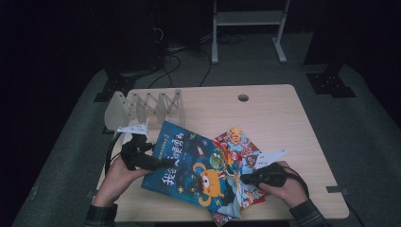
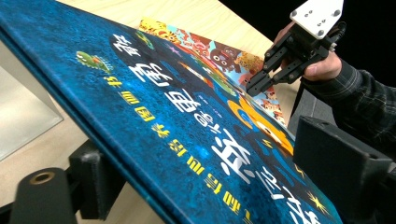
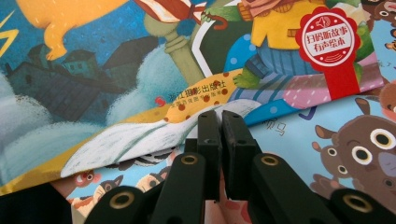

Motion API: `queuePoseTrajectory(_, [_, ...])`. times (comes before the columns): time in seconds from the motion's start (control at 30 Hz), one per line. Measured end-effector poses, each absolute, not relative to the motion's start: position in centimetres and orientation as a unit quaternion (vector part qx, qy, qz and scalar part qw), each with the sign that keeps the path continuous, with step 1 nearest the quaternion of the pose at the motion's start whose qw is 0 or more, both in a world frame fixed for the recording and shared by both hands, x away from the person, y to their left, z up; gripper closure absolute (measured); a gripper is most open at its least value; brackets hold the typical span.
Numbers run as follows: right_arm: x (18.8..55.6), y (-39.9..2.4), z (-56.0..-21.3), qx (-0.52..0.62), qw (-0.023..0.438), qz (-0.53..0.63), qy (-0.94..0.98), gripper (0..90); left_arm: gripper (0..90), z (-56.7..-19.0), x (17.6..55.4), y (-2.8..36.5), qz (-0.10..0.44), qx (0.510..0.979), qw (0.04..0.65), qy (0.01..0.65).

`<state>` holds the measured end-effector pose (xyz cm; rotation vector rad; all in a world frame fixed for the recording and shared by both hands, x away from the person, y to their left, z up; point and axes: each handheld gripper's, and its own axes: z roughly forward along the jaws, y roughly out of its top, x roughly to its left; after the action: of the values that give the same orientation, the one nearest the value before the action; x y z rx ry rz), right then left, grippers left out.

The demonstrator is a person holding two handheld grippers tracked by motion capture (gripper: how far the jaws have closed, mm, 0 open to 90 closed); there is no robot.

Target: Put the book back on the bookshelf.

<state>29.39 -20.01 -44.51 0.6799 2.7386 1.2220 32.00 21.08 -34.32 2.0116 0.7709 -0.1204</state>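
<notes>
A blue picture book [image 1: 189,165] with white and yellow lettering lies tilted on the table, its left edge raised. My left gripper [image 1: 161,163] stands wide at that edge. One jaw sits under the blue book [image 2: 187,121], the other above its cover, with the edge between them. Beneath the blue book lie other colourful picture books [image 1: 236,142]. My right gripper [image 1: 246,178] is shut, its tips resting at the corner of a book with a red seal [image 3: 327,37], over a light-blue animal book [image 3: 364,144]. The right gripper [image 2: 254,88] also appears far off in the left gripper view.
A clear plastic book rack [image 1: 146,106] stands at the table's back left. A round cable hole [image 1: 243,98] sits near the far edge of the wooden table [image 1: 293,127]. A white frame [image 1: 248,19] and cables are on the floor behind.
</notes>
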Motion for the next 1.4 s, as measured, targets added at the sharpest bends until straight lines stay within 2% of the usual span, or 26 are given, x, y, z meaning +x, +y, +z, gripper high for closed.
queuePoseTrajectory(0.13, [29.4, -20.1, -44.5, 0.221, 0.032, 0.398, 0.890, 86.1, 17.9, -34.0, 32.3, 21.0, -0.052, 0.823, 0.467, 0.319])
queuePoseTrajectory(0.17, [29.3, -20.2, -44.5, 0.222, 0.030, 0.398, 0.889, 86.2, 21.4, -33.8, 32.6, 20.9, -0.056, 0.823, 0.466, 0.321])
queuePoseTrajectory(0.37, [29.2, -20.4, -44.5, 0.221, 0.026, 0.398, 0.890, 88.2, 25.4, -32.9, 33.2, 20.3, -0.060, 0.828, 0.457, 0.319])
queuePoseTrajectory(0.4, [29.1, -20.4, -44.5, 0.218, 0.030, 0.398, 0.891, 89.4, 29.7, -32.7, 33.3, 20.2, -0.062, 0.829, 0.454, 0.321])
queuePoseTrajectory(0.47, [29.0, -20.4, -44.5, 0.218, 0.031, 0.397, 0.891, 89.5, 44.0, -32.2, 33.5, 20.3, -0.047, 0.835, 0.453, 0.308])
queuePoseTrajectory(0.5, [29.0, -20.4, -44.5, 0.216, 0.028, 0.396, 0.892, 89.6, 46.0, -31.8, 33.8, 20.3, -0.054, 0.833, 0.468, 0.292])
queuePoseTrajectory(1.4, [28.4, -18.9, -44.4, 0.193, 0.013, 0.399, 0.897, 89.6, 61.2, -27.5, 38.8, 17.3, -0.085, 0.867, 0.401, 0.282])
